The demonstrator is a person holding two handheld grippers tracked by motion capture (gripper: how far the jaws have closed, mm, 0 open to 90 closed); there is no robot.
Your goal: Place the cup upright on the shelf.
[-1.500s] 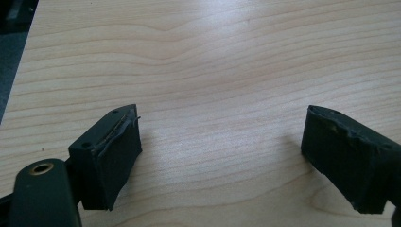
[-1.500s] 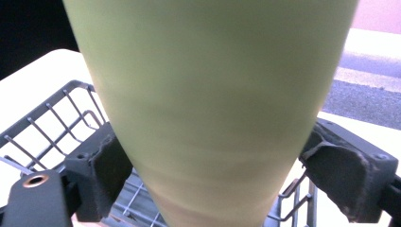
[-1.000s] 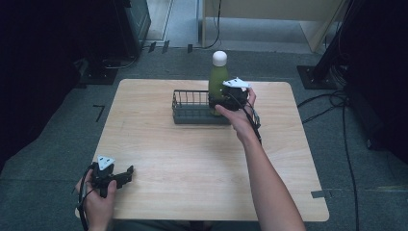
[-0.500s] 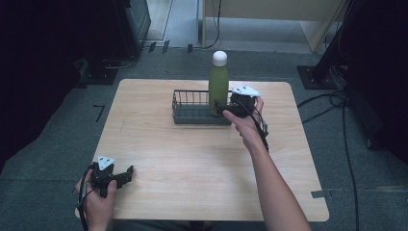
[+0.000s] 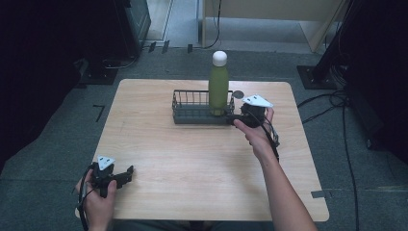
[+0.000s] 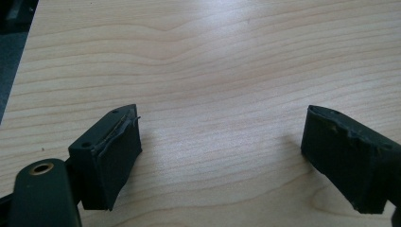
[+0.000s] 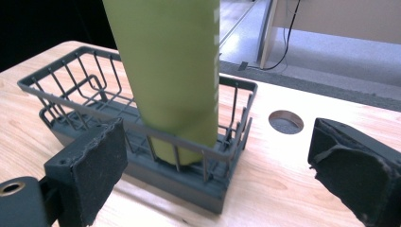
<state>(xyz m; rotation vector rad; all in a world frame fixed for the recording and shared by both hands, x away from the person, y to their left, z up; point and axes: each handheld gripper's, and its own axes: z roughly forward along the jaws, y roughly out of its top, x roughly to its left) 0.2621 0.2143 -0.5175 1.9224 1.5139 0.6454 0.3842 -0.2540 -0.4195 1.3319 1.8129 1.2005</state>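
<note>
A tall green bottle (image 5: 218,89) with a white cap (image 5: 219,58) is seen standing upright in the right end of a dark wire basket (image 5: 190,107), which is set toward the far side of the tabletop (image 5: 192,159). The right gripper (image 5: 234,119) is held just beside the basket's right end, its jaws apart and nothing clamped between them; they have just been opening, and the bottle is left free in front of them. In the right gripper view the bottle's lower body (image 7: 168,71) is shown behind the basket's wire rim (image 7: 142,127).

The left gripper (image 5: 126,174) is rested near the tabletop's near left corner, jaws spread wide over bare wood, nothing held.

The bottle is judged to be rigid, probably metal, smooth-walled and fairly slippery, and heavier if filled. Being tall and narrow, it could be tipped easily by a knock near the cap. A grasp is best taken across the straight body above the basket rim, where the pads can be seated squarely; the rounded cap would be a poor hold.
</note>
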